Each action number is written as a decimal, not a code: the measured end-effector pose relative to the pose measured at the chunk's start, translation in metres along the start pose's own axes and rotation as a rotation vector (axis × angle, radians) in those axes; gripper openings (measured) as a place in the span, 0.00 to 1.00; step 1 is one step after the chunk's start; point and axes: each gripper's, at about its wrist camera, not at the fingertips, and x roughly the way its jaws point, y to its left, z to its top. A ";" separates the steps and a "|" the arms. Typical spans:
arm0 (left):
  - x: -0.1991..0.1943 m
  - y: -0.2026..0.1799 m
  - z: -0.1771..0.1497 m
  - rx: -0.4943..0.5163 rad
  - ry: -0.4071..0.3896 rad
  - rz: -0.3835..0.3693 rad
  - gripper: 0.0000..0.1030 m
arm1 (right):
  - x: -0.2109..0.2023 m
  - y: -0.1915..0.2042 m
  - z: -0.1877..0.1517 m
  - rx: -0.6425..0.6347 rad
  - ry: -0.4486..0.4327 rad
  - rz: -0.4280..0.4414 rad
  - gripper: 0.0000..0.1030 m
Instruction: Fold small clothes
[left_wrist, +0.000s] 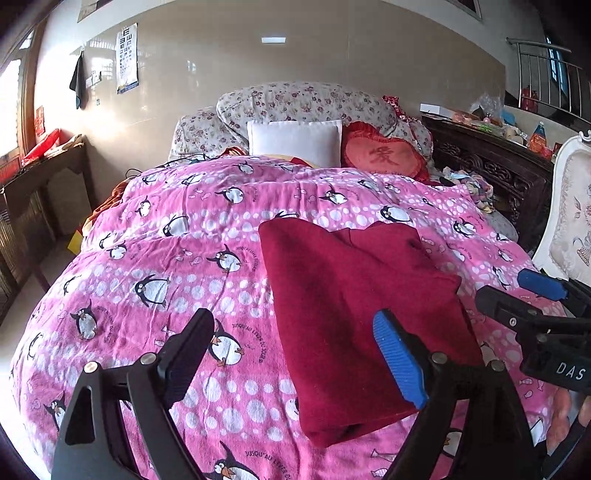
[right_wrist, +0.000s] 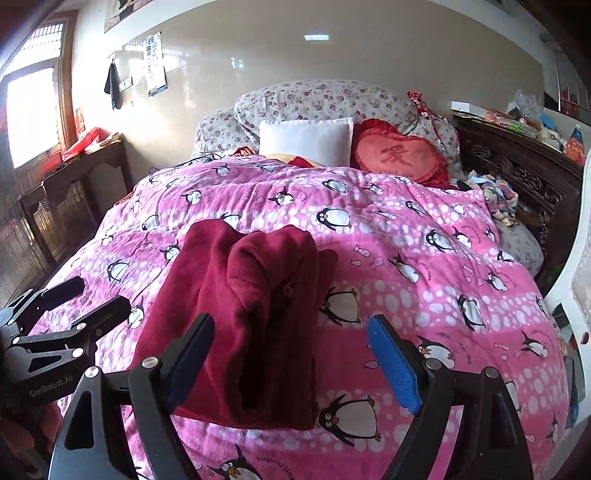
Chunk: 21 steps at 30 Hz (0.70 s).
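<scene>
A dark red fleece garment (left_wrist: 354, 302) lies folded into a long strip on the pink penguin quilt (left_wrist: 177, 258). It also shows in the right wrist view (right_wrist: 251, 317). My left gripper (left_wrist: 295, 362) is open and empty, hovering just above the garment's near left edge. My right gripper (right_wrist: 291, 362) is open and empty, above the garment's near end. In the left wrist view the right gripper (left_wrist: 517, 291) sits at the garment's right side. In the right wrist view the left gripper (right_wrist: 88, 299) sits left of the garment.
A white pillow (left_wrist: 295, 142), a red heart cushion (left_wrist: 384, 157) and a floral duvet roll (left_wrist: 303, 101) lie at the bed's head. A dark carved cabinet (left_wrist: 495, 162) and a white chair (left_wrist: 569, 214) stand to the right. A dark wooden side table (left_wrist: 44, 184) stands to the left.
</scene>
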 end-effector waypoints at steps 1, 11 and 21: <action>0.000 0.001 0.000 -0.005 0.002 0.001 0.85 | 0.000 0.000 0.000 0.002 -0.002 -0.005 0.88; 0.001 0.005 -0.002 -0.025 -0.001 0.019 0.85 | 0.000 0.002 -0.001 0.001 -0.003 -0.018 0.92; 0.004 0.006 -0.003 -0.027 0.003 0.029 0.85 | 0.005 0.005 -0.002 0.013 0.005 -0.022 0.92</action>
